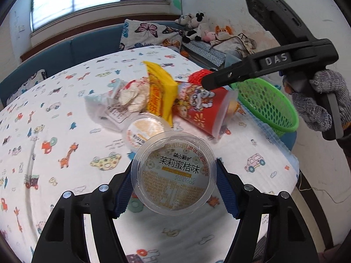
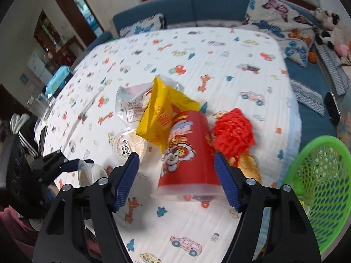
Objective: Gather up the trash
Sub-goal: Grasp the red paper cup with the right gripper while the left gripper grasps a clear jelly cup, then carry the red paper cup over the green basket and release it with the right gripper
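Observation:
My left gripper (image 1: 175, 175) is shut on a clear jelly cup (image 1: 173, 171) with a printed lid, held above the table; its blue pads press both sides. From the right wrist view that left gripper (image 2: 72, 166) and its cup (image 2: 90, 173) sit at the lower left. My right gripper (image 2: 177, 179) is open, straddling a red paper cup (image 2: 186, 153) that lies on its side, with a gap at the left pad. The trash pile holds a yellow snack packet (image 2: 160, 118), a second jelly cup (image 2: 129, 144), a clear wrapper (image 2: 133, 105) and a red mesh ball (image 2: 233, 131).
A green plastic basket (image 2: 318, 186) stands at the table's right edge, beside the pile. The cartoon-print tablecloth (image 2: 197, 50) covers the table. A blue tissue pack (image 2: 59, 79) lies at the far left edge. A sofa with butterfly pillows (image 1: 151, 32) and plush toys (image 1: 197, 24) is behind. A gloved hand (image 1: 318, 103) holds the right gripper.

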A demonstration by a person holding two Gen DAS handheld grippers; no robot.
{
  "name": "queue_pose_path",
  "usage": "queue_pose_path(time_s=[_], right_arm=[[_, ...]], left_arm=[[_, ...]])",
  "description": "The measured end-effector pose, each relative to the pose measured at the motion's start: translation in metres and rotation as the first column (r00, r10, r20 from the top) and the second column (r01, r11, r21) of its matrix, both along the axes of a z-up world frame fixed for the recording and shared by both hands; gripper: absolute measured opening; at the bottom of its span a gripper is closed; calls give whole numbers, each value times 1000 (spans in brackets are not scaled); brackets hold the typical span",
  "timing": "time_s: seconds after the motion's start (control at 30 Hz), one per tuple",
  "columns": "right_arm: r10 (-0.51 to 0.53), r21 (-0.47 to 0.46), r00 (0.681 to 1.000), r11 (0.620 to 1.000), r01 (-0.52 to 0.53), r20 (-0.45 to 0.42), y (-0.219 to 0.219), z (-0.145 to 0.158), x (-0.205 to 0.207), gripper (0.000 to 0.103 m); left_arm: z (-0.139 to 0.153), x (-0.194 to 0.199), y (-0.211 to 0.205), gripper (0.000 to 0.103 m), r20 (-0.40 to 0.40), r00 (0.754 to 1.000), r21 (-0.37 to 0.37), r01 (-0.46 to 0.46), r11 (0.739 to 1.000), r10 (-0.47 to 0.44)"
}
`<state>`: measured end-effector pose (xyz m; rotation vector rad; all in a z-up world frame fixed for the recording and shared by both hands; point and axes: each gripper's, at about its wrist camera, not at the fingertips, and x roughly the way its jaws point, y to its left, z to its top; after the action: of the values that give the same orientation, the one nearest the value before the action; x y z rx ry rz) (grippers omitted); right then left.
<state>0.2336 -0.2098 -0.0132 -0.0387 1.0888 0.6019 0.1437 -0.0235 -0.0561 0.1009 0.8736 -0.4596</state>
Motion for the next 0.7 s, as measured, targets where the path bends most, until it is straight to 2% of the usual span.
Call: queue_pose_path(time_s=[0.37, 0.7], right_arm=[[46, -45, 990, 998, -53, -137, 17, -24, 33, 68], [43, -96, 983, 994, -60, -177, 21, -45, 41, 70]], left_arm=[[-4, 5, 22, 66, -24, 999, -32, -42, 999, 42], [-7, 7, 26, 66, -35, 998, -47, -53, 998, 51]])
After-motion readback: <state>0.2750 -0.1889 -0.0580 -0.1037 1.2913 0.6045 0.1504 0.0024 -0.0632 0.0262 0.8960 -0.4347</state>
